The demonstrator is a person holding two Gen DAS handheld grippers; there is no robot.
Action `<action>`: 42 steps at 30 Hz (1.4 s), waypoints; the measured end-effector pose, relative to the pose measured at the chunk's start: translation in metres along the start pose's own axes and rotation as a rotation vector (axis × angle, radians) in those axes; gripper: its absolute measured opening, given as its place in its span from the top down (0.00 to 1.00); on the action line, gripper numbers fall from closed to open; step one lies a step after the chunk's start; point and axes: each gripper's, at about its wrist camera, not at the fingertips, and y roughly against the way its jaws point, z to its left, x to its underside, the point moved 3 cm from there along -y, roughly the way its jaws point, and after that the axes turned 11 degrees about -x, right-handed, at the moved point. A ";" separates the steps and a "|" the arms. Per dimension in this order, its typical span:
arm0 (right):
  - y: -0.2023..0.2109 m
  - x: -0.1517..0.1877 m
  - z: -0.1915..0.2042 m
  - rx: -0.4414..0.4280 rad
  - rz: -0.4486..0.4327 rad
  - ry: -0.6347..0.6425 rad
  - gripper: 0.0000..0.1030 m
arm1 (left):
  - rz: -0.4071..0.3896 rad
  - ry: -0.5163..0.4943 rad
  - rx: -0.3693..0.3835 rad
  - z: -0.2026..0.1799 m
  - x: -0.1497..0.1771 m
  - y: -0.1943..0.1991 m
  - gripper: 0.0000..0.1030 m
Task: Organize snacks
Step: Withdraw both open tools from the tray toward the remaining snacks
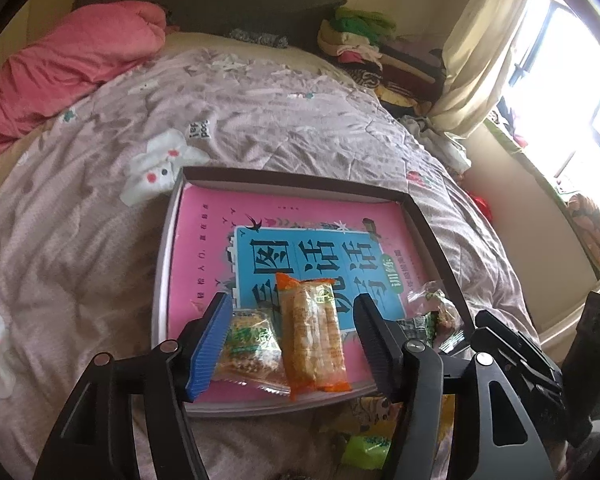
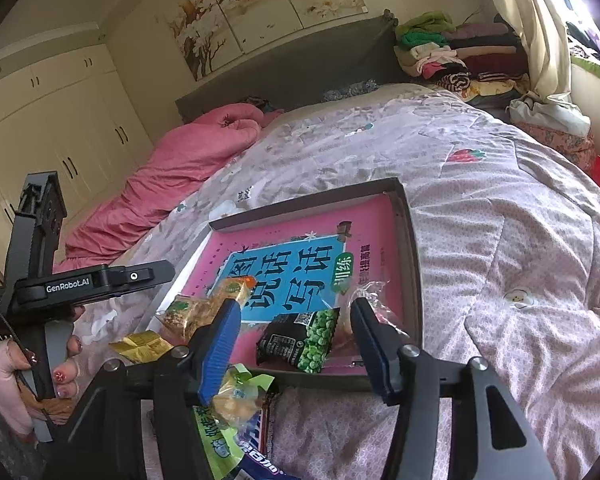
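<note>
A shallow dark-rimmed tray point(image 1: 428, 228) lies on the quilted bed cover point(image 1: 260, 120), with a pink and blue book point(image 1: 204, 248) flat inside it as a floor. On the book, near the tray's front edge, an orange snack packet point(image 1: 312, 332) lies with its long axis running from the near edge toward the far edge, slightly tilted. Just beside it on the left, touching or overlapping, is a clear packet with green print point(image 1: 252, 348), lying more crosswise. The left gripper point(image 1: 292, 336) hovers over these two with its jaws wide apart, a finger on either side, and nothing clamped; whether the fingers touch the packets cannot be told. In the right wrist view, a dark packet of green peas point(image 2: 304, 340) lies flat near the tray's front right corner, its long axis slanted across the tray, with a clear crinkled wrapper point(image 2: 370, 300) next to it. The right gripper point(image 2: 296, 340) is held above the peas packet, jaws wide apart, holding nothing. More snacks lie on the cover outside the tray's front edge: a gold wrapper point(image 2: 142, 346) and a green-edged packet point(image 2: 238, 394). The person's left hand point(image 2: 16, 376) grips the left tool's handle.
</note>
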 end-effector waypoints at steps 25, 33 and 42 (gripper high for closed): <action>0.014 0.005 0.014 -0.010 -0.002 0.022 0.31 | 0.010 -0.074 -0.039 0.013 0.035 0.033 0.25; 0.017 0.012 0.020 -0.012 0.012 0.027 0.30 | 0.034 -0.109 -0.030 0.006 0.054 0.037 0.25; 0.018 0.021 0.024 -0.007 0.039 0.031 0.30 | 0.048 -0.162 -0.019 -0.009 0.068 0.040 0.25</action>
